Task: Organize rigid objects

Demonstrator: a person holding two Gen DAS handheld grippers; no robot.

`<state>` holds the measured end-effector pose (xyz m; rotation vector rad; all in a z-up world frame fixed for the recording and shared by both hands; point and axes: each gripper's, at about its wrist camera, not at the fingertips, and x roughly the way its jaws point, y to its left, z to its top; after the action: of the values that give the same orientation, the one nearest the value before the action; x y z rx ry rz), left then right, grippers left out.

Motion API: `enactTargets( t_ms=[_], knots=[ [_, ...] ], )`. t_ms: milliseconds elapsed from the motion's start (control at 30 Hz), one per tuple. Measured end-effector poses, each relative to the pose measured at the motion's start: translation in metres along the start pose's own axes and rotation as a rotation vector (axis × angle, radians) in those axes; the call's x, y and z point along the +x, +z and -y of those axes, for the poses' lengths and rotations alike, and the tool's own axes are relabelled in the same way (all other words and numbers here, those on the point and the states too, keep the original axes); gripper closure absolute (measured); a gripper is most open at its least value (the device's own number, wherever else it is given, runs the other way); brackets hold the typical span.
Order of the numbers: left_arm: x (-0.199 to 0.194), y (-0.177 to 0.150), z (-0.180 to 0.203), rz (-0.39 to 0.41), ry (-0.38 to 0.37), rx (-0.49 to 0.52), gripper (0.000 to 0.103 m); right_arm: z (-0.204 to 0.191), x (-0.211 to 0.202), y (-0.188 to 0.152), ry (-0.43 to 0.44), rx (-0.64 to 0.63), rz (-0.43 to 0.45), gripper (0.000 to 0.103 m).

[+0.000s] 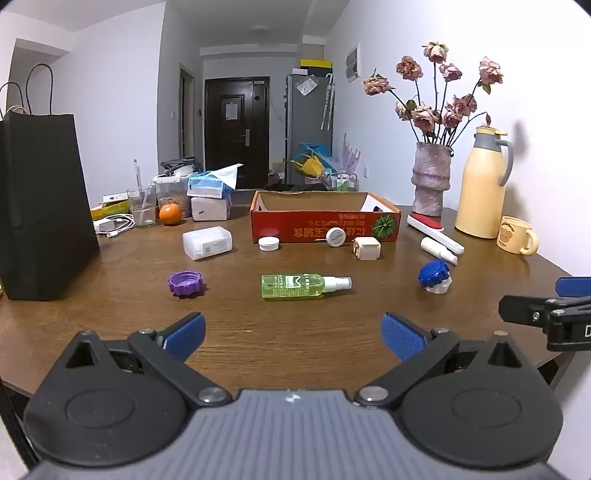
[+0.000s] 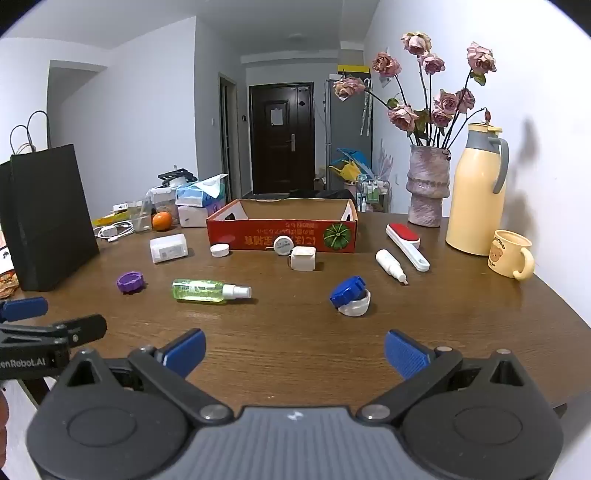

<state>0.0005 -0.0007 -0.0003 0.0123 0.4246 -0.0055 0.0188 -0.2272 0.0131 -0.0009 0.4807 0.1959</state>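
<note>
wooden table (image 1: 295, 332) | 1 red box (image 1: 325, 223) | 1 green spray bottle (image 1: 295, 285) | left gripper (image 1: 293, 334) apart, right gripper (image 2: 294, 352) apart, both empty

Landmark: dark wooden door (image 1: 236, 133), closed, at the far end of the room.
Walls: plain white walls (image 1: 110, 92) on both sides of the door.
Ceiling: white, with a round light fitting (image 1: 260, 28) above the door.
Furniture: grey fridge (image 1: 308, 125) just right of the door; brown wooden table (image 1: 295, 332) well in front of it.
Light: even indoor lighting.
</note>
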Motion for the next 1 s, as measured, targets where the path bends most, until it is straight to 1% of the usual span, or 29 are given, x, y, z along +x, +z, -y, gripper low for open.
enactTargets(
  t_ms=[200, 267, 633, 1000],
  knots=[
    [0.0078, 0.0014, 0.0026, -0.020, 0.006, 0.002, 0.000, -0.0003, 0.0000, -0.0005, 0.004, 0.008, 0.002, 0.000],
    [0.0062, 0.0010, -0.0024, -0.010, -0.004, -0.014, 0.000, -0.0002, 0.0000, -0.0005, 0.005, 0.007, 0.001, 0.000],
    [0.0086, 0.0035, -0.0011, -0.004, -0.001, -0.015, 0.000, -0.0001, -0.0002, 0.0001, 0.002, 0.003, 0.002, 0.000],
    [0.0008, 0.0017, -0.0017, 0.009, -0.003, -0.013, 0.000, -0.0007, -0.0012, 0.0000, -0.001, 0.001, 0.004, 0.000]
  ],
)
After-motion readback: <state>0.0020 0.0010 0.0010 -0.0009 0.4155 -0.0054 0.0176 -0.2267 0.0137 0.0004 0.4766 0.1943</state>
